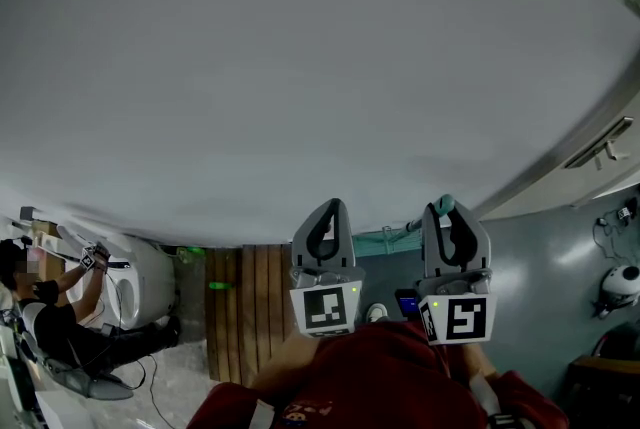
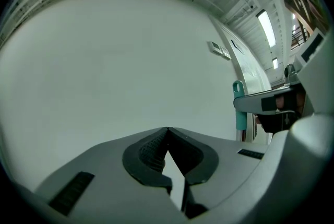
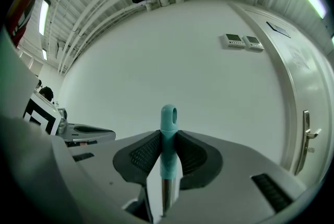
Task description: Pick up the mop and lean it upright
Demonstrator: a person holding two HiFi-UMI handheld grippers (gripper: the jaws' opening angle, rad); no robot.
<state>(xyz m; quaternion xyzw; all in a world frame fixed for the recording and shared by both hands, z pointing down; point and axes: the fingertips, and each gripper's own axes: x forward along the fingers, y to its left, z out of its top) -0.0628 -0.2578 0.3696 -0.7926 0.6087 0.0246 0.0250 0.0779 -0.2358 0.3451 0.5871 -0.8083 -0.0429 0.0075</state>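
The mop shows only as its handle: a teal plastic end with a hanging hole (image 3: 168, 129) over a metal shaft (image 3: 165, 194), standing upright before a white wall. My right gripper (image 3: 168, 137) is shut on the teal end, a ribbed pad pressing on each side. In the head view the teal tip (image 1: 444, 206) pokes up above the right gripper (image 1: 452, 222). My left gripper (image 1: 324, 222) hangs beside it to the left, apart from the handle. Its jaws (image 2: 167, 130) meet at the tips with nothing between them. The left gripper view shows the teal end (image 2: 238, 108) at its right. The mop head is hidden.
A plain white wall (image 1: 300, 67) fills the space ahead. A door with a lever handle (image 3: 307, 134) is at the right, with wall panels (image 3: 240, 40) beside it. Low on the left are wooden slats (image 1: 245, 302), a white machine (image 1: 140, 282) and a crouched person (image 1: 50, 322).
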